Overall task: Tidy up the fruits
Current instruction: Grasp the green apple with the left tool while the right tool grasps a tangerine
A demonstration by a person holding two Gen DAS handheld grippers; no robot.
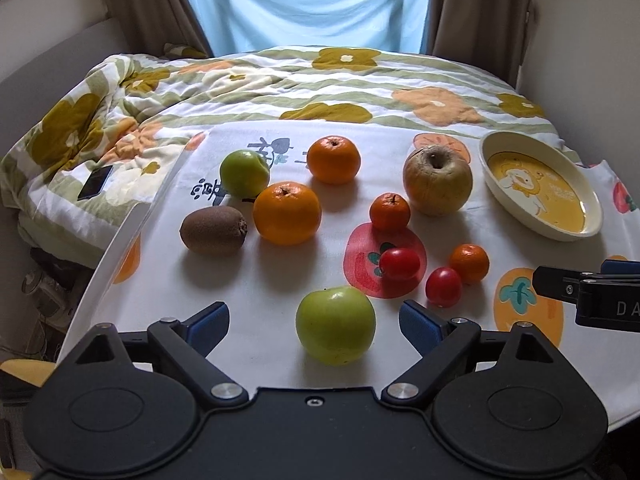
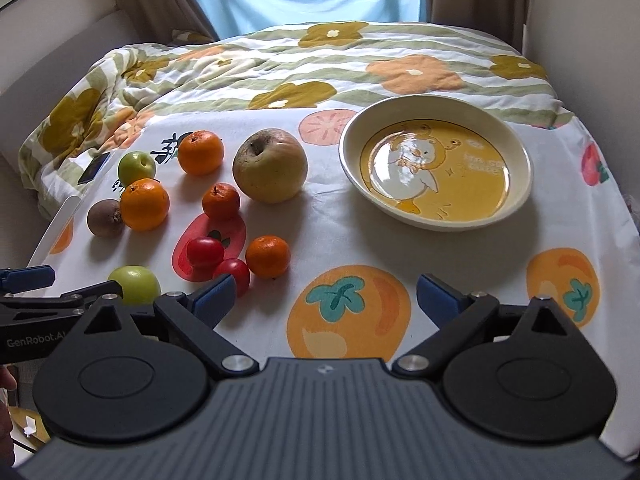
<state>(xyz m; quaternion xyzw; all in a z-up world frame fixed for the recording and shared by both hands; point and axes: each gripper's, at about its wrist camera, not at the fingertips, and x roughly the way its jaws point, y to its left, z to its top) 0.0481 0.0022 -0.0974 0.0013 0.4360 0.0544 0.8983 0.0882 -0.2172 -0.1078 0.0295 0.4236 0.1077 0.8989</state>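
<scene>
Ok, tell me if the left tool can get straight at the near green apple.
Probably yes. The left tool is open, and the near green apple sits right between its fingertips with nothing in front. The cherry tomato lies off to the right, outside the fingers.

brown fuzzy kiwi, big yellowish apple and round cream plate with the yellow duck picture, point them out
brown fuzzy kiwi (image 1: 213, 230), left wrist view, middle of its skin
big yellowish apple (image 2: 270, 172), right wrist view, its front side
round cream plate (image 2: 520, 184), right wrist view, right rim
</scene>
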